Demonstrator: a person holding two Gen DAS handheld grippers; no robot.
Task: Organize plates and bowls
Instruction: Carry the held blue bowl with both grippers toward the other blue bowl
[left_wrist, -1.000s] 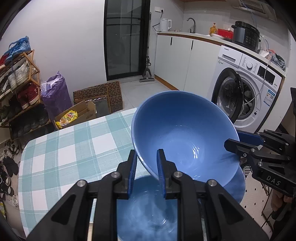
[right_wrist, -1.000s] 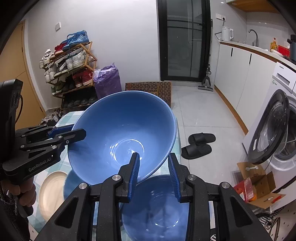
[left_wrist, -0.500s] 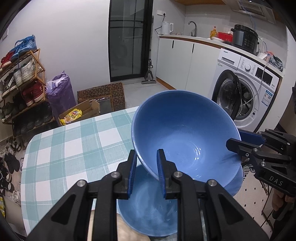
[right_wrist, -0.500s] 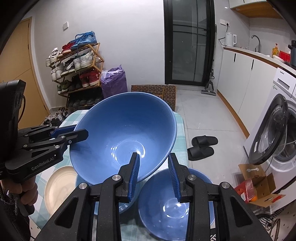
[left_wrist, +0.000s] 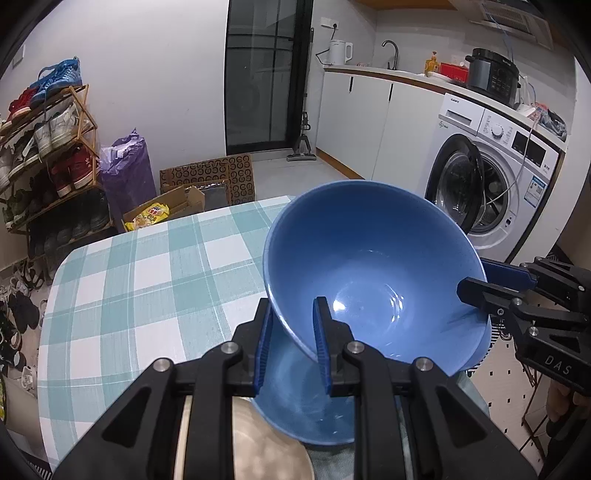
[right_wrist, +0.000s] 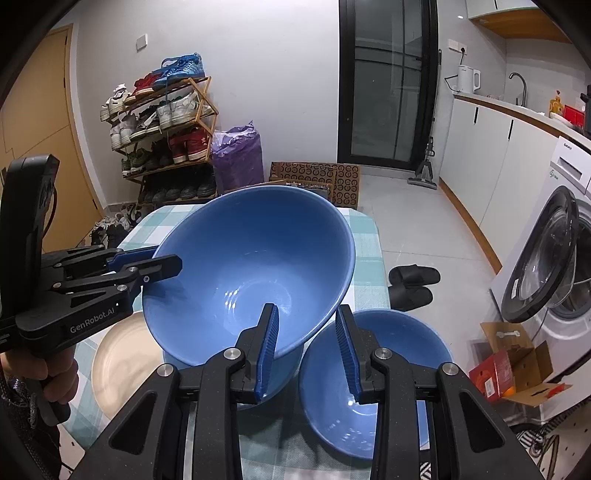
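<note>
A large blue bowl (left_wrist: 373, 273) (right_wrist: 251, 273) hangs in the air above the table, gripped at opposite rims by both grippers. My left gripper (left_wrist: 291, 343) is shut on its near rim; it also shows in the right wrist view (right_wrist: 162, 264). My right gripper (right_wrist: 306, 350) is shut on the other rim; it also shows in the left wrist view (left_wrist: 476, 284). Below stand a second blue bowl (right_wrist: 384, 376) (left_wrist: 303, 402), a third blue dish (right_wrist: 273, 376) under the held bowl, and a cream plate (right_wrist: 122, 362) (left_wrist: 266, 450).
The table has a teal-and-white checked cloth (left_wrist: 147, 280). A washing machine (left_wrist: 491, 184) with open door stands right. A shoe rack (right_wrist: 162, 133), a purple bag (right_wrist: 236, 155), cardboard boxes (left_wrist: 207, 184) and black slippers (right_wrist: 413, 284) are on the floor beyond.
Both grippers have lifted the large blue bowl higher above the table. More of the second blue bowl and the cream plate beneath now shows.
</note>
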